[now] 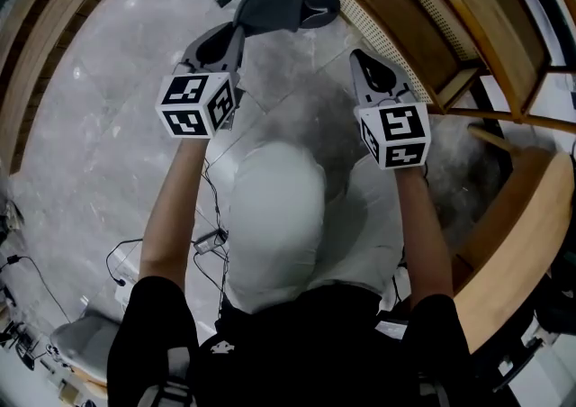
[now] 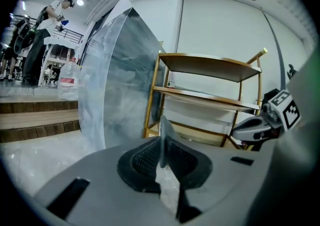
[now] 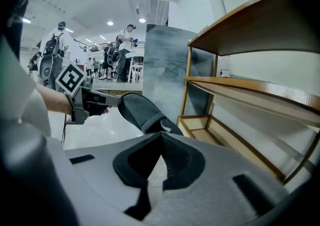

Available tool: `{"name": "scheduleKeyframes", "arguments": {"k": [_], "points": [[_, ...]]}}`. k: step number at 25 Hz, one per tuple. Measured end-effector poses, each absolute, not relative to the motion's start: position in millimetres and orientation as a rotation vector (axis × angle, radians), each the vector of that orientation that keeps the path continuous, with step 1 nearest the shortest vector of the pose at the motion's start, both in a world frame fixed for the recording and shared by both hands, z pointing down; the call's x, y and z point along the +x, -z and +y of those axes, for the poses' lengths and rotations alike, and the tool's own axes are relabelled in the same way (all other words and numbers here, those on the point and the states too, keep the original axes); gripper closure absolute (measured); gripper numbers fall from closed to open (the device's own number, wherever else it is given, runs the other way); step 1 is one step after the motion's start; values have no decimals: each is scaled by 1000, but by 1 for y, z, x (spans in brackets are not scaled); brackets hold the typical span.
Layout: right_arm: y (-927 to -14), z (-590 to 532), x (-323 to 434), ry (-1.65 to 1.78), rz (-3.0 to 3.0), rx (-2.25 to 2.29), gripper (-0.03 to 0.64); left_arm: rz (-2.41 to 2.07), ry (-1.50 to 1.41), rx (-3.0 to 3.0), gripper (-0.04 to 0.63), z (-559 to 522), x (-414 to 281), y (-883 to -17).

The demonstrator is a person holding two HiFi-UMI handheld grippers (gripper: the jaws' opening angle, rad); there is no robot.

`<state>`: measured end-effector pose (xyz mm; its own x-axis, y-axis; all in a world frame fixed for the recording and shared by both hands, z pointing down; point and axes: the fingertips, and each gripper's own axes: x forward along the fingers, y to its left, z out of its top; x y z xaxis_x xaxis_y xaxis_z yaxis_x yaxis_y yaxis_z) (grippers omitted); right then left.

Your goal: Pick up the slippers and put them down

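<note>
You held a dark grey slipper [image 1: 283, 7] in the air above the pale marble floor [image 1: 99, 117], pinched at one end by the left gripper [image 1: 238, 30]. Its fingers [image 2: 142, 162] stood almost together, clamped on a thin grey edge. That edge was probably the slipper's heel rim, though that gripper's own view showed it only edge-on. The slipper jutted out ahead of the gripper, clear of the floor and near the foot of the wooden shelf rack [image 1: 409, 36].

The right gripper [image 1: 358, 56] hung alongside, apart from the slipper. Its fingers [image 3: 137, 162] were closed tip to tip with nothing between them.

The put-down looked to be the step in hand. Doing it well would have meant bringing the sole down flat, not toe first, and keeping the pinch firm until the floor took the weight. A slipper gripped by one thin edge is apt to sag or twist. Only then were the fingers to part, and the gripper to draw straight back so the pads did not drag the slipper askew. The toe needed room from the rack's leg, and the empty right gripper was best kept to its own side.
</note>
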<state>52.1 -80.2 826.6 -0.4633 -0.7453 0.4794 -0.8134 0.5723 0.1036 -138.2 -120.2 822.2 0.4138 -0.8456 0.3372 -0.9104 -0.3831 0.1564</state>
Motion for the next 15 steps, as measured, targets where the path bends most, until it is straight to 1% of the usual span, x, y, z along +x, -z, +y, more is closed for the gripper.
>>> {"name": "scheduleKeyframes", "arguments": {"k": [15], "points": [[-865, -70, 40, -203, -2306, 1216, 627, -1459, -309, 2274, 571, -105, -145, -891]]}}
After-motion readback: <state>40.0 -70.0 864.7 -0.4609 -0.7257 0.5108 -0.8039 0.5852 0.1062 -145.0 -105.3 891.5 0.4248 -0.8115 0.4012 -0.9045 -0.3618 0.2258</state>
